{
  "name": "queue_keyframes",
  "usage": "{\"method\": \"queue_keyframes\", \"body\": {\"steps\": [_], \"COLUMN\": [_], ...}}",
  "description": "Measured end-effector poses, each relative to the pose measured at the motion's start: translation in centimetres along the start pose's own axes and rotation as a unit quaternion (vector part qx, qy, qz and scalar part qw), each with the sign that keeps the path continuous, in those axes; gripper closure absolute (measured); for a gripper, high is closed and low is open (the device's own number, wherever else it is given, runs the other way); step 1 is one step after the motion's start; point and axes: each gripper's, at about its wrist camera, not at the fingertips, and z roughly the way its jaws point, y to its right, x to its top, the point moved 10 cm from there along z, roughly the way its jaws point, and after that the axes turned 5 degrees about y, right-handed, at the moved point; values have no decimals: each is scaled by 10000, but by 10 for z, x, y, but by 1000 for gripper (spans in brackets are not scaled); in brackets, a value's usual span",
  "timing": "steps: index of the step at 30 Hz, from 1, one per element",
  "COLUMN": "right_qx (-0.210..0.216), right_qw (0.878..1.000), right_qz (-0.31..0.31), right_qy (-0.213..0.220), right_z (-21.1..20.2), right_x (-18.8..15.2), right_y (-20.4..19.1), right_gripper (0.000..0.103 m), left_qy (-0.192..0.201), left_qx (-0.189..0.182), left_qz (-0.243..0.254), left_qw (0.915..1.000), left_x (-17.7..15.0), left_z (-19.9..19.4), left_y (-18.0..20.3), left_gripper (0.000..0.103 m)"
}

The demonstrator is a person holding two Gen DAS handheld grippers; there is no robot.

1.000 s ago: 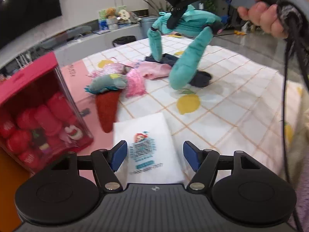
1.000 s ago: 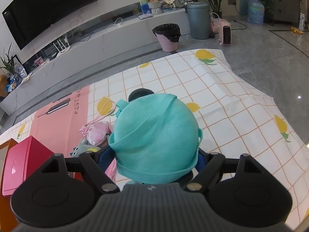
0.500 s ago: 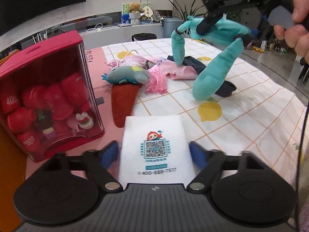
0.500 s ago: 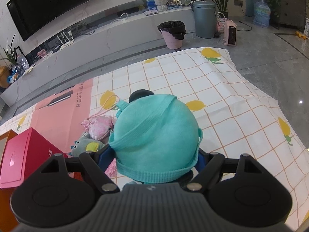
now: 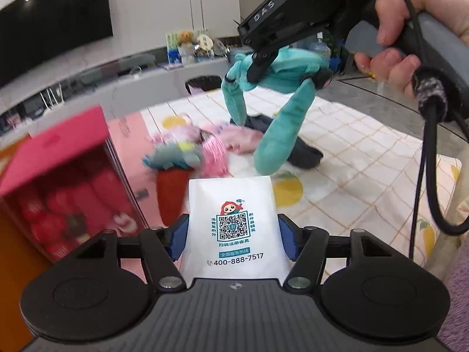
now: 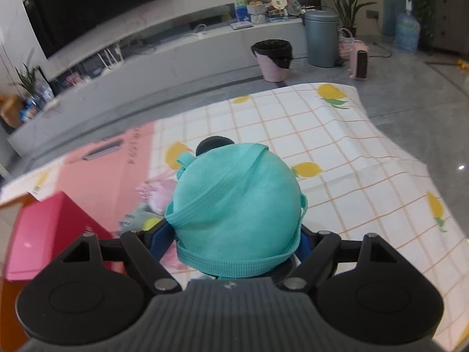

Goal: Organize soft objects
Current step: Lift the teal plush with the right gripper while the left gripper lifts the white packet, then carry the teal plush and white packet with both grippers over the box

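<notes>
Gripping a teal plush [image 6: 237, 208], right tongs [image 6: 234, 242] above the worktop [image 6: 337, 152], left tongs [image 5: 233, 234] closing on a white packet [image 5: 234, 226], red box [image 5: 58, 176] left of it.

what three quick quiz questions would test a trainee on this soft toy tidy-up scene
1. True or false: the right gripper holds the teal plush bag up off the tablecloth.
2. What lies between the pads of the left gripper?
A. a red box
B. a white packet with a square code
C. a pink pouch
3. Fill in: the red box stands to the ____ of the white packet in the left wrist view.

Key:
1. true
2. B; the jaws are closing on it
3. left
</notes>
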Motion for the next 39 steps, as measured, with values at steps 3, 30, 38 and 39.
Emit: {"method": "queue_keyframes", "body": {"steps": [3,30,38,39], "right_qx": [33,1941,2365,2333], "right_qw": [9999,9578,9532,9531], "right_qz": [18,-1288,-1540,-1631], "right_qy": [129,1685,1087,1030], "right_z": [-8,-166,-145,-138], "right_x": [8,35,-13,-19], "right_y": [-4,-313,-382,-386], "right_gripper": [24,23,23,23], "left_qy": [63,584,-56,-158], "left_qx": [55,1720,1878,1853], "left_qz": [-8,-1404,-2029,-2125], "left_qw": [10000,9733,9610,9593], "left_x": [11,77,24,17], "left_z": [-11,-164,-164,-161], "left_y": [-2,-232,-292,-296], "left_gripper": [31,31,31,31]}}
